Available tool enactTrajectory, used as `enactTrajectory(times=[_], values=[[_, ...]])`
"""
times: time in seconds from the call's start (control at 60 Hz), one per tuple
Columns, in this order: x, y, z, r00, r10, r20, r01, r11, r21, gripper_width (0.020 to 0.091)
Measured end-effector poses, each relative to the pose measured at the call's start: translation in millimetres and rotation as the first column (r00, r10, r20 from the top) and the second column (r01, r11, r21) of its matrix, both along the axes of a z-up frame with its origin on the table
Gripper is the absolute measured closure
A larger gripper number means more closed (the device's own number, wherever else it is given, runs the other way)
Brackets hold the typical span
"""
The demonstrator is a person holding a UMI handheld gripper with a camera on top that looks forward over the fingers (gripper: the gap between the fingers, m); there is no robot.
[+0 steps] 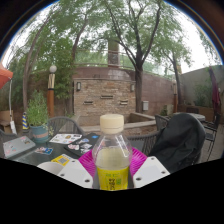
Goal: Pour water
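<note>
1. Nearest our lens, the gripper (112,172) has its two white fingers (72,172) closed on a clear plastic bottle (112,160); the magenta pads (90,158) press its sides, so we judge it firmly held.
2. The bottle stands upright between the fingers, its pale cap (111,123) seemingly still on, a yellow label low on its body.
3. We read this as the carrying step: the bottle is gripped, and no pouring is under way. The next move calls for a receiving vessel, which we cannot pick out here, and for the cap to come off before any tilt.
4. Beyond the fingers lies an outdoor patio table (40,146), strewn with cards or small papers (66,138); a dark chair (178,138) sits to one side, a potted plant (38,112) to the other.
5. Behind them stand a brick structure (102,95), a fence and tall trees (70,40) under a bright sky.
</note>
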State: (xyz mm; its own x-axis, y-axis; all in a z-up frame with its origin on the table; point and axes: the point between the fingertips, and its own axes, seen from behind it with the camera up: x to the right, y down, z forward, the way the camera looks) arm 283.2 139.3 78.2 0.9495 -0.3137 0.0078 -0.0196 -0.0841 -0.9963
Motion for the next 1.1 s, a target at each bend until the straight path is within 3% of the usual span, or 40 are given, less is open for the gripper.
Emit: enactTrajectory(times=[0.133, 0.25, 0.3, 0.4, 0.483, 0.533, 0.7, 1.1], values=[[11, -8, -69, 0.999, -0.007, -0.037, 0.003, 0.995, -0.096, 0.0692], [14, -9, -60, 1.0, -0.012, -0.029, 0.011, 0.999, -0.046, 0.0691], [12, -3, -57, 0.999, -0.024, -0.032, 0.023, 0.999, -0.047, 0.0656], [11, -9, -65, 0.998, -0.021, -0.06, 0.015, 0.996, -0.089, 0.0546], [0, -23, -77, 0.986, -0.031, -0.161, 0.005, 0.987, -0.158, 0.0242], [-7, -36, -70, 0.98, -0.039, -0.195, 0.011, 0.989, -0.146, 0.0278], [-36, -101, -43, 0.979, -0.081, -0.189, 0.044, 0.98, -0.194, 0.0273], [-241, -256, 133, 0.977, -0.071, -0.203, 0.034, 0.983, -0.182, 0.0266]])
